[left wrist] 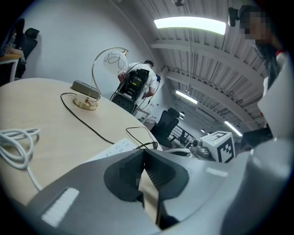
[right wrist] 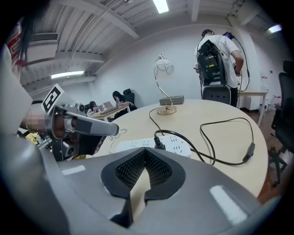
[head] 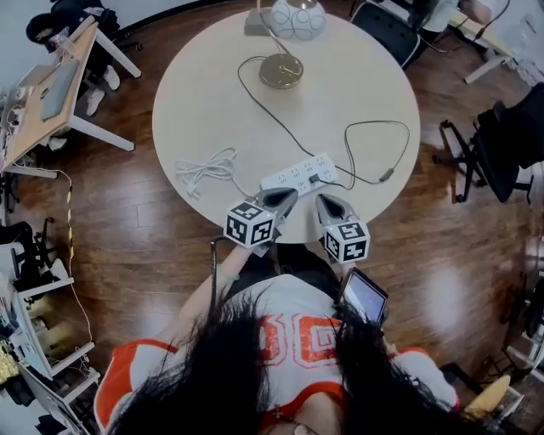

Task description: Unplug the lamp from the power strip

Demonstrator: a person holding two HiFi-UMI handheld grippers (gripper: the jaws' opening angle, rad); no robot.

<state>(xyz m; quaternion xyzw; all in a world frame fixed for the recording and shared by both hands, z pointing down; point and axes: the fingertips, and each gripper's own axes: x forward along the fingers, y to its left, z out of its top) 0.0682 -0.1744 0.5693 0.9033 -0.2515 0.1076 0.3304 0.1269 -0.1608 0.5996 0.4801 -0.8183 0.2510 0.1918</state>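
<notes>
Left tongs [left wrist: 144, 151] closed, ribbed black pads tip to tip, nothing between them. Right tongs [right wrist: 144, 150] likewise closed and empty. Both side by side above the near rim of the round pale wooden surface [head: 195, 93], each with a marker cube at the back, tips toward the long white plastic power strip [head: 297, 174] just beyond them; contact with the strip not readable from any view. In one of the strip's sockets, toward its right end, a black plug [right wrist: 158, 143], fully seated. From the plug, a thin black cord [head: 374, 124] out to the right in a wide loop, past a small dark inline switch [head: 387, 176], then back across the surface to the lamp. At the far side, well apart from the strip, the lamp's round brass base [head: 281, 70], with a thin arched metal stem and a white globe shade [head: 297, 19] above it. Just behind the base, a small flat grey box [head: 255, 23]. To the left of the strip, the strip's own white cable [head: 206, 167] in a loose coil. Beyond the surface, dark wooden floor [head: 153, 229], office chairs and desks.
</notes>
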